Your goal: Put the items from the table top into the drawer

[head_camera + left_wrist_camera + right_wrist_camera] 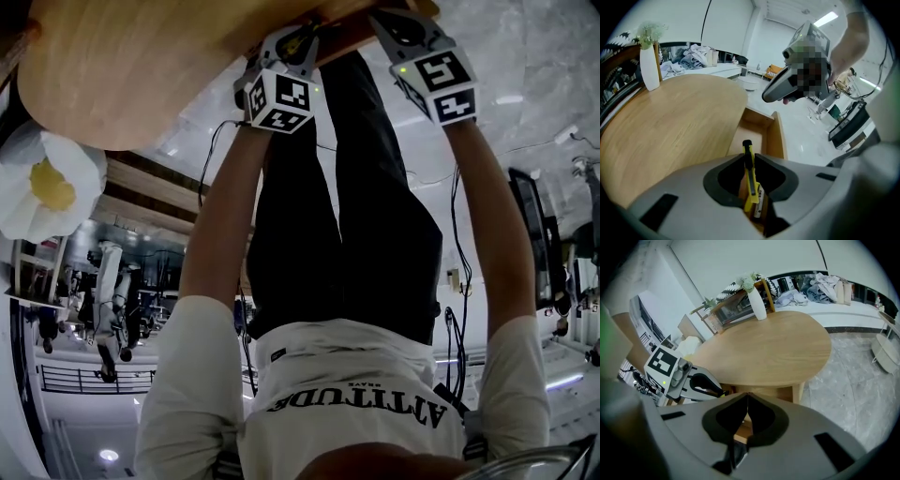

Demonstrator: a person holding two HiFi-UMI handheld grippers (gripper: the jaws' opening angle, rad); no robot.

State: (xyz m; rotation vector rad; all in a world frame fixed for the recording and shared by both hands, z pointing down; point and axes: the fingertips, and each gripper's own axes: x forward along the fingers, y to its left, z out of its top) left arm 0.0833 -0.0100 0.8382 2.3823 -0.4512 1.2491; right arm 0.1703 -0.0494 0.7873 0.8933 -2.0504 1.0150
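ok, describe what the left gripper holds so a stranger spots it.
Find the oval light-wood table and the open wooden drawer under its edge. There the left gripper clamps a utility knife with a black slider: bright yellow against grey jaws and pale wood.

You have even, bright light: ceiling strip lights [826, 18] glare white beyond the table [670, 126], whose top carries only faint shadows. Every view bulges and darkens to black at its corners; nearest the lens, things go soft, while the table stays sharp.

White T-shirt [347, 375], black trousers [356, 216], grey tongs [751, 185] [746, 416].
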